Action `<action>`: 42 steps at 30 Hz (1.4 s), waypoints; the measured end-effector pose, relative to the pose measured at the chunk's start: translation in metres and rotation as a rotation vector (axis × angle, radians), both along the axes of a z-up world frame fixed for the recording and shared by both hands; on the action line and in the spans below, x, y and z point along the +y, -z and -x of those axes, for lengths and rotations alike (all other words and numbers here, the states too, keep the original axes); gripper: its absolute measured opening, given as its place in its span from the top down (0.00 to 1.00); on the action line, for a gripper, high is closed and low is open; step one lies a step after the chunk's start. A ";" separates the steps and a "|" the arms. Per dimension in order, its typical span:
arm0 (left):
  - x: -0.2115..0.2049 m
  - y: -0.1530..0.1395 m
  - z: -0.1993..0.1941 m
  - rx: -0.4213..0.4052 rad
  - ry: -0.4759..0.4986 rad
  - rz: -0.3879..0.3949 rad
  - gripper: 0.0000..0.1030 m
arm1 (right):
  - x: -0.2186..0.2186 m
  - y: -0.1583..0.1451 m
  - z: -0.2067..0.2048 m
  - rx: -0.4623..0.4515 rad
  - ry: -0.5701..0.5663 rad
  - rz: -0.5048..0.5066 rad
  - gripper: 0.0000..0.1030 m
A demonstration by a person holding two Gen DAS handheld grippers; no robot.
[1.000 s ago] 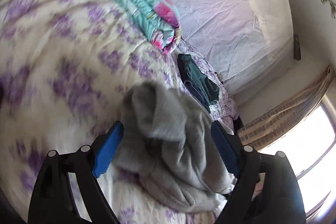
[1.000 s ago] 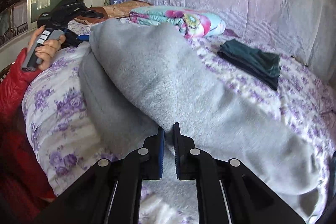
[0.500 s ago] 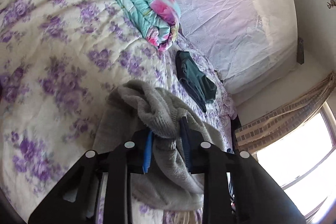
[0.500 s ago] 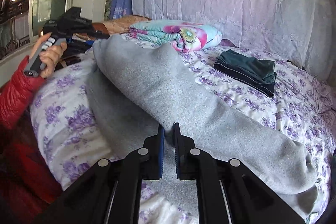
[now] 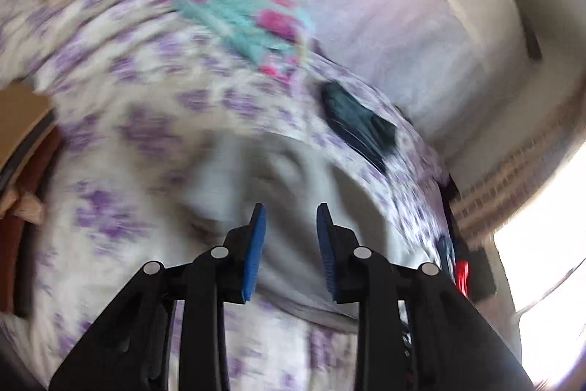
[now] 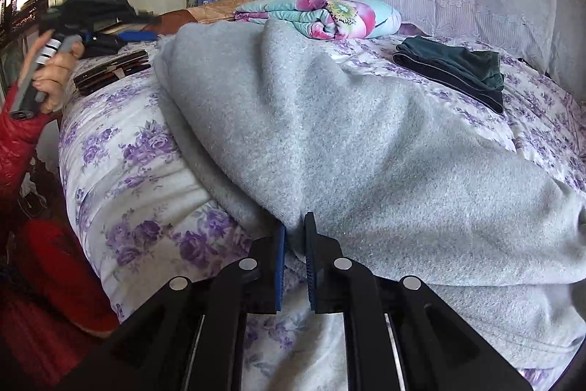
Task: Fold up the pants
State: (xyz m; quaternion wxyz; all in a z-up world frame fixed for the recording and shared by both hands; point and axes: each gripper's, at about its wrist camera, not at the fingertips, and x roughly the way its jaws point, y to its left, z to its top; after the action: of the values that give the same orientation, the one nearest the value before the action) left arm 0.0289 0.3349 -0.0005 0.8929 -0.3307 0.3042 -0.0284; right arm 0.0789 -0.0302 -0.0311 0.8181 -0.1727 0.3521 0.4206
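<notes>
One fold of the grey pants (image 6: pixel 348 141) lies across the bed (image 6: pixel 139 178), its edge pinched in my right gripper (image 6: pixel 294 233). My left gripper (image 5: pixel 291 213), jaws just opening, narrow and empty, hangs above the bed; I fear a one-sided tug could drag the fold askew.

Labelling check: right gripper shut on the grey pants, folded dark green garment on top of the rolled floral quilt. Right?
No: right wrist view shows the dark green garment on the bedspread, apart from the rolled floral quilt. The right gripper is indeed shut on the grey pants.
</notes>
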 end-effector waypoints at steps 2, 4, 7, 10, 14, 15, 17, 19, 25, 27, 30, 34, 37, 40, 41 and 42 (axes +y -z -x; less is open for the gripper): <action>-0.045 -0.008 -0.014 0.005 0.119 -0.048 0.64 | -0.002 0.002 0.000 0.003 0.007 -0.014 0.88; -0.098 -0.003 -0.033 0.021 0.261 -0.092 0.63 | -0.003 0.003 0.001 -0.002 0.013 -0.024 0.88; -0.162 0.030 -0.063 0.119 0.406 -0.181 0.60 | -0.008 0.002 0.000 0.010 0.012 -0.045 0.87; -0.175 0.087 -0.079 0.193 0.381 -0.228 0.61 | -0.028 -0.011 -0.006 0.081 0.012 -0.109 0.81; -0.164 0.081 -0.062 0.122 0.400 -0.191 0.61 | -0.108 -0.044 -0.029 0.141 0.221 -0.290 0.61; -0.163 0.081 -0.061 0.119 0.399 -0.191 0.61 | -0.132 -0.048 -0.040 0.169 0.308 -0.333 0.61; -0.164 0.080 -0.057 0.108 0.399 -0.215 0.60 | -0.183 -0.049 -0.064 0.245 0.497 -0.410 0.59; -0.164 0.083 -0.061 0.098 0.397 -0.230 0.60 | -0.221 -0.040 -0.085 0.335 0.628 -0.470 0.59; -0.162 0.095 -0.061 0.089 0.401 -0.233 0.59 | -0.249 -0.006 -0.134 0.537 0.729 -0.566 0.59; -0.166 0.096 -0.067 0.089 0.401 -0.234 0.59 | -0.244 0.002 -0.145 0.568 0.727 -0.578 0.59; -0.171 0.098 -0.070 0.088 0.403 -0.232 0.59 | -0.242 0.014 -0.161 0.618 0.750 -0.587 0.64; -0.171 0.099 -0.069 0.082 0.407 -0.228 0.59 | -0.246 0.005 -0.145 0.587 0.759 -0.589 0.64; -0.171 0.099 -0.069 0.082 0.407 -0.230 0.59 | -0.255 0.001 -0.134 0.572 0.785 -0.564 0.59; -0.173 0.099 -0.070 0.081 0.405 -0.228 0.59 | -0.263 0.006 -0.142 0.590 0.818 -0.586 0.58; -0.173 0.099 -0.070 0.082 0.405 -0.228 0.59 | -0.264 0.009 -0.147 0.604 0.826 -0.608 0.58; -0.172 0.099 -0.070 0.082 0.406 -0.229 0.59 | -0.264 0.012 -0.153 0.618 0.833 -0.630 0.58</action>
State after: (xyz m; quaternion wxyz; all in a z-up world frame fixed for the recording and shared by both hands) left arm 0.0990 0.1630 -0.0999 0.8875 -0.1604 0.4016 -0.1592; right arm 0.2324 -0.2938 -0.0432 0.7857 0.3599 0.4699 0.1799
